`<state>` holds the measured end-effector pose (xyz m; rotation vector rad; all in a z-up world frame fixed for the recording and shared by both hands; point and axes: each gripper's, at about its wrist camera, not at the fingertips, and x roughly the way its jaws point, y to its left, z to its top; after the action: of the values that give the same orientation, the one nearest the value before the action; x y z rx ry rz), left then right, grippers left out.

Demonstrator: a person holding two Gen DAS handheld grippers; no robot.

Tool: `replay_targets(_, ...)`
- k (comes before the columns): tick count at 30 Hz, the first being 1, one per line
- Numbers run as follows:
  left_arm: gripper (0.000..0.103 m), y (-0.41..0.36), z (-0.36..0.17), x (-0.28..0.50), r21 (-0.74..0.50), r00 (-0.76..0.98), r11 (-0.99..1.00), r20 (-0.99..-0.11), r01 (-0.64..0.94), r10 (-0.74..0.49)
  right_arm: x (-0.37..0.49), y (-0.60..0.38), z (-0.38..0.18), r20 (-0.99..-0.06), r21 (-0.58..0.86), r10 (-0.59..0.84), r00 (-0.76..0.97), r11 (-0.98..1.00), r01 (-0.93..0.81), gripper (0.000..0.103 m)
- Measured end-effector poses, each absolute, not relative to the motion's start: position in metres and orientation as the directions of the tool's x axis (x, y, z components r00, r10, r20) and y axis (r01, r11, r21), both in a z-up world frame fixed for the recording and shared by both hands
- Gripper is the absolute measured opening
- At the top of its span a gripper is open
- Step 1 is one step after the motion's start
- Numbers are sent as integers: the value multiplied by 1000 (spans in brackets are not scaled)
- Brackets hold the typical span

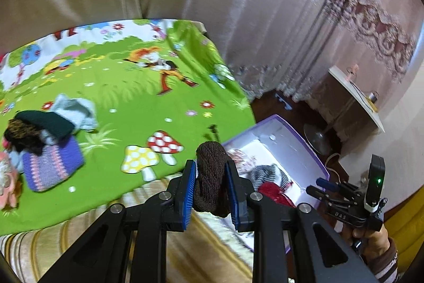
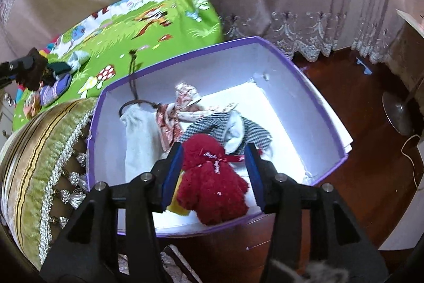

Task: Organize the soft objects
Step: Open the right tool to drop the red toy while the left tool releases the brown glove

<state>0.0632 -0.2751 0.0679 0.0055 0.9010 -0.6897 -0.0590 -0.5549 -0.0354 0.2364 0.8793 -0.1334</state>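
Left gripper (image 1: 210,183) clamped on brown knit piece (image 1: 212,177), held above bed edge. Right gripper (image 2: 214,171) jaws apart over purple box (image 2: 278,49); red plush toy (image 2: 212,184) lies between pads, unpressed, inside box.

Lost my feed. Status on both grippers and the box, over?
Left gripper shut on brown knitted sock. Right gripper open over purple-rimmed white box, fuzzy red plush toy lying loose between its fingers. Nothing in the way.
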Motion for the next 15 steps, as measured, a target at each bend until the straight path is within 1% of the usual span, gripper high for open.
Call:
replay_targets(2,24,-289,66,61,-270,404,771,-726,576,-556,-61,-558,-34,-775,158,-4,632,967,199,53)
replay_targets(5,24,-307,64,60,-280,371,748,-731,602,-573,-61,-556,-34,-782,127,-8,624,977,173,53)
replay_targets(7,24,-320,62,59,-290,348,731,-733,617,-585,-61,-558,-34,-781,121,-21,624,975,184,55)
replay_targets(10,24,-339,60,60,-306,312,706,-736,638,-601,-62,-568,-31,-771,154,-21,636,964,219,59)
replay_targets(15,24,-366,55,63,-326,268,676,-739,661,-618,-62,-570,-27,-765,157,-21,643,963,218,63)
